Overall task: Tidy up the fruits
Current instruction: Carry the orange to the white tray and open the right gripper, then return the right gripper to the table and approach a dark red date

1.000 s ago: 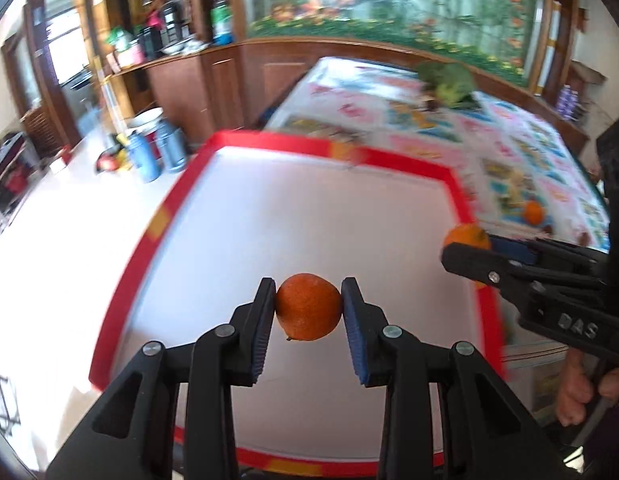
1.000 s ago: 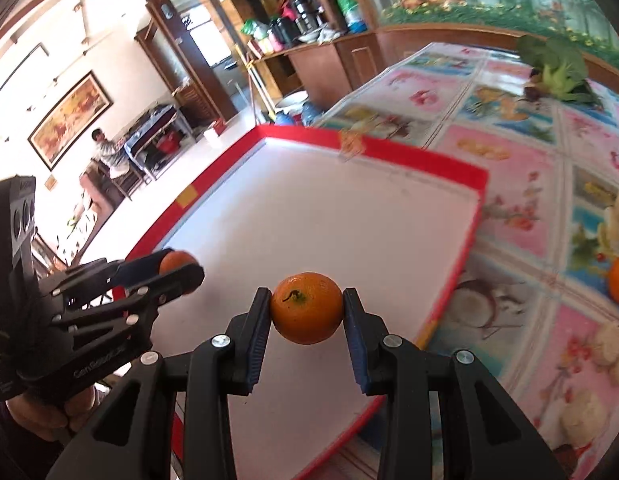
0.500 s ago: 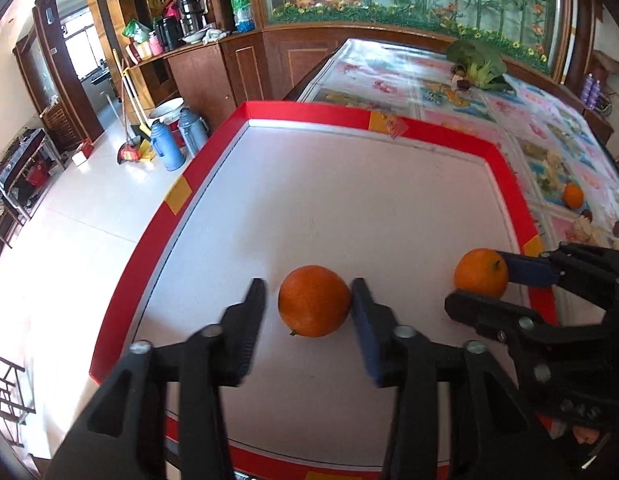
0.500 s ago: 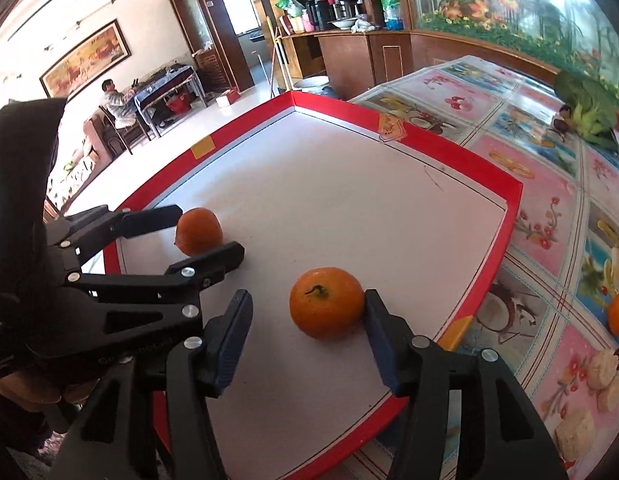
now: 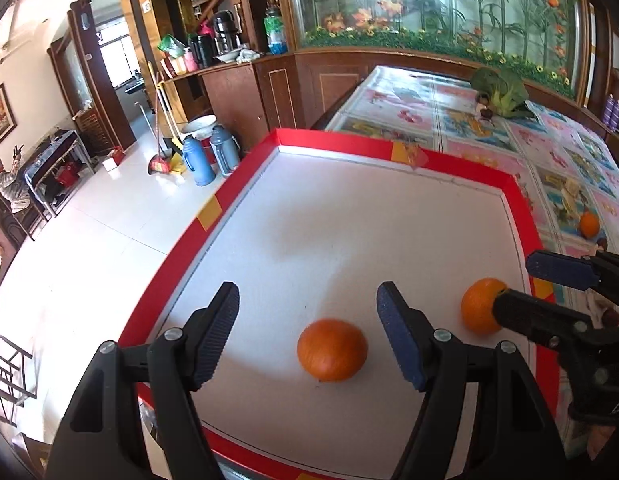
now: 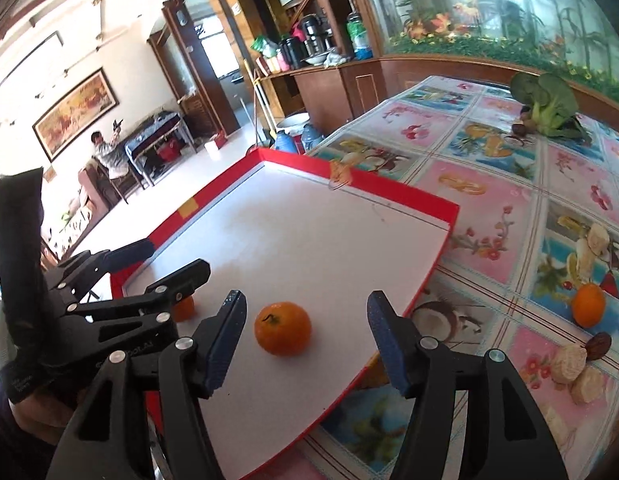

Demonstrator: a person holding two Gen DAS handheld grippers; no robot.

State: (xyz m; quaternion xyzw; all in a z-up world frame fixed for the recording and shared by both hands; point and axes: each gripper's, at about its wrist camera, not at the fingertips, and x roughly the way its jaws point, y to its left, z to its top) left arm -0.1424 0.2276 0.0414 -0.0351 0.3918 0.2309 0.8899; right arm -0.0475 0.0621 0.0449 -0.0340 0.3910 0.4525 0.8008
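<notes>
Two oranges are found resting on the white mat with the red border (image 5: 513, 196), which lies on the surface covered by a fruit-patterned cloth (image 6: 509, 184).

The left gripper (image 5: 307, 332) is held angled down over the near part of the mat. Its jaws are opening and already stand wide; the left orange (image 5: 332, 349) sits between them, closer to the right-hand pad, and no pad is seen pressing on it.

The right gripper (image 6: 307, 336) is held likewise. Its jaws are opening, and the right orange (image 6: 283, 328), stem uppermost, lies between them clear of both pads.

The two fruits are set side by side near the mat's front edge, which is judged to be a deliberate grouping inside the border.

A third orange (image 6: 588, 305) is noted off the mat on the cloth, well apart, and is judged still to be collected. Leafy greens (image 6: 549, 104) lie at the far end.
</notes>
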